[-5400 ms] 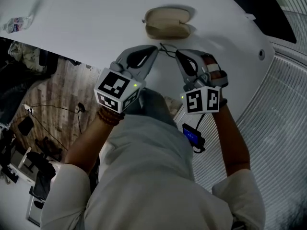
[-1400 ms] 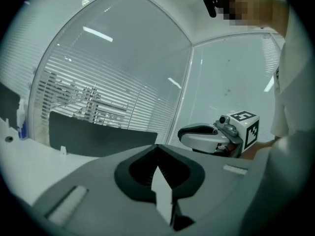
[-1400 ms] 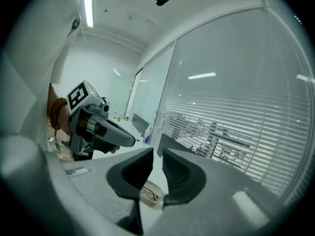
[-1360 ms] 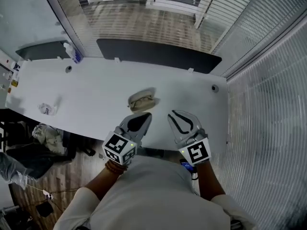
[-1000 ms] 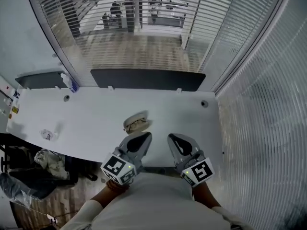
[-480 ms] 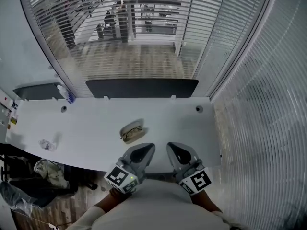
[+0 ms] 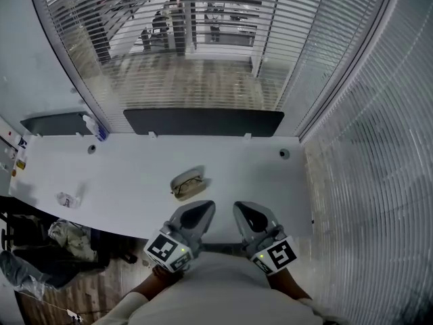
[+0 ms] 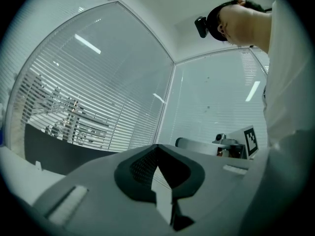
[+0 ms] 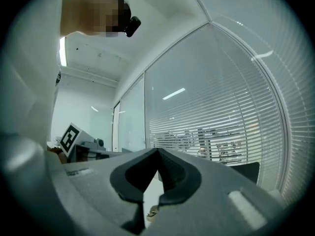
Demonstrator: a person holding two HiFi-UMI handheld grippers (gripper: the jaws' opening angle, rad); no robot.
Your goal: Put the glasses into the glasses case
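- White table [image 7: 122, 175] spans the head view, set in a corner between slatted glass walls [image 7: 352, 147].
- Nearest, the person's pale shirt [image 7: 216, 302] fills the bottom edge. Both tools are held out side by side, level, over the table's near edge.
- The left gripper [image 7: 205, 207] has its jaws together, meeting at the tips in the left gripper view, with nothing between them.
- The right gripper [image 7: 238, 207] is likewise closed tip to tip and empty, just beside the left one but not touching it.
- The glasses case [image 7: 188, 184] lies on the table beyond the two tips, more to the left gripper's side and apart from both. It is tan and looks open. A dark frame, seemingly the glasses [image 7: 191, 181], sits inside, though it is too small to be sure.
- Well to the left, a small crumpled clear wrapper [image 7: 66, 200] lies on the table.
- A dark panel [image 7: 203, 122] stands along the far edge, with a small bottle [image 7: 91, 126] at its left.
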